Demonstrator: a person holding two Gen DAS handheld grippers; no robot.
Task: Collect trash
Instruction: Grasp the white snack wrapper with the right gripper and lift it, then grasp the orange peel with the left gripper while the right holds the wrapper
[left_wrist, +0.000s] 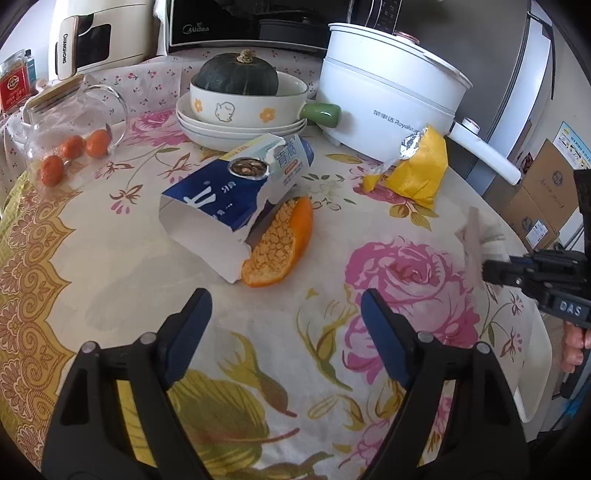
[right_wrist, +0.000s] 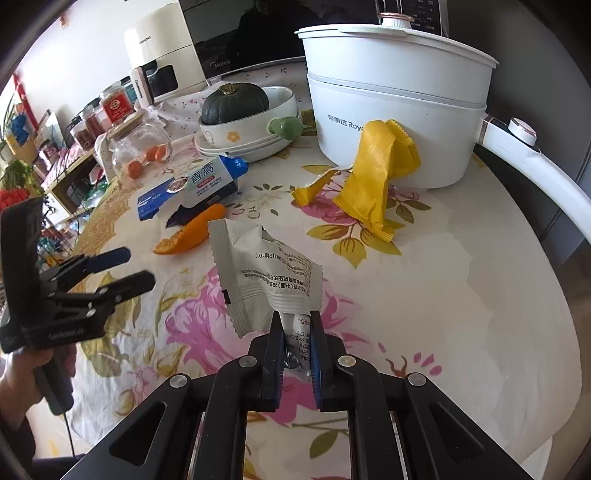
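Crinkled white foil wrapper (right_wrist: 273, 273) (matt outside); glossy cardboard toothpaste box (left_wrist: 236, 188).

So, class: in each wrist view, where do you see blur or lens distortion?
Left wrist view: the white wrapper held by the right tongs is smeared by motion; the round table bulges. Right wrist view: that wrapper's print is sharp; the pot handle curves, fisheye bending.

Bright, soft daylight, fisheye warp
Edges bend and darken; wrapper (left_wrist: 480, 236) smears with motion blur; faint shadows on the tablecloth (right_wrist: 461, 295).
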